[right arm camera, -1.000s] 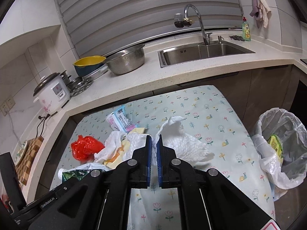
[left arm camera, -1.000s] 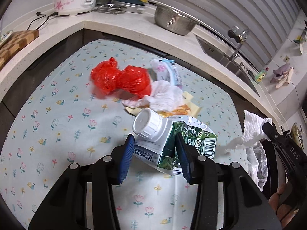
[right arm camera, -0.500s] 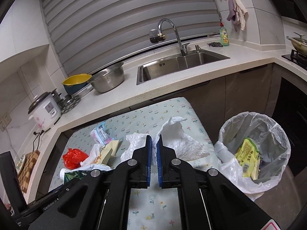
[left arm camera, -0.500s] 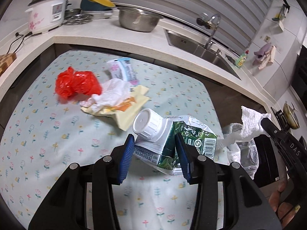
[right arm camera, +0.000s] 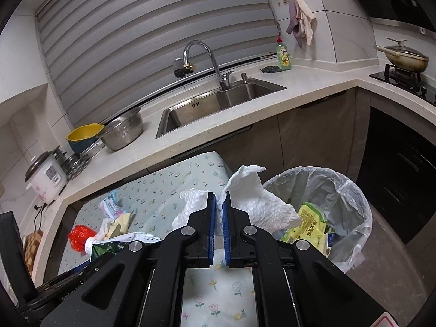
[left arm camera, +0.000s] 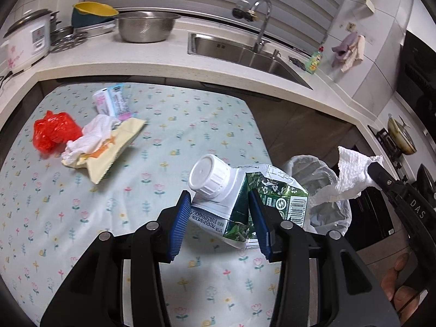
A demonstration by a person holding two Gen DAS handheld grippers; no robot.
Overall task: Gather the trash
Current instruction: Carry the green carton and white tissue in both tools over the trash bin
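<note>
My left gripper [left arm camera: 218,212] is shut on a crushed green carton [left arm camera: 245,204] with a white screw cap, held above the table's right end. My right gripper [right arm camera: 218,215] is shut on a crumpled white paper towel [right arm camera: 259,201], held beside the rim of the trash bin [right arm camera: 351,190], which has a clear liner and a yellow-green wrapper inside. The towel [left arm camera: 351,174] and bin [left arm camera: 316,179] also show in the left wrist view. On the table lie a red bag [left arm camera: 53,132], a white tissue on a yellow wrapper [left arm camera: 103,141] and a pink-blue packet [left arm camera: 111,102].
The floral tablecloth table [left arm camera: 190,125] stands in front of a counter with a sink [right arm camera: 218,103], a steel colander [left arm camera: 147,28], a rice cooker [left arm camera: 26,43] and a stove with a pan [right arm camera: 403,57]. Dark oven fronts stand to the right of the bin.
Both grippers have moved right, toward the trash bin, each keeping its load. The trash pile on the table now lies farther left and the bin is nearer.
</note>
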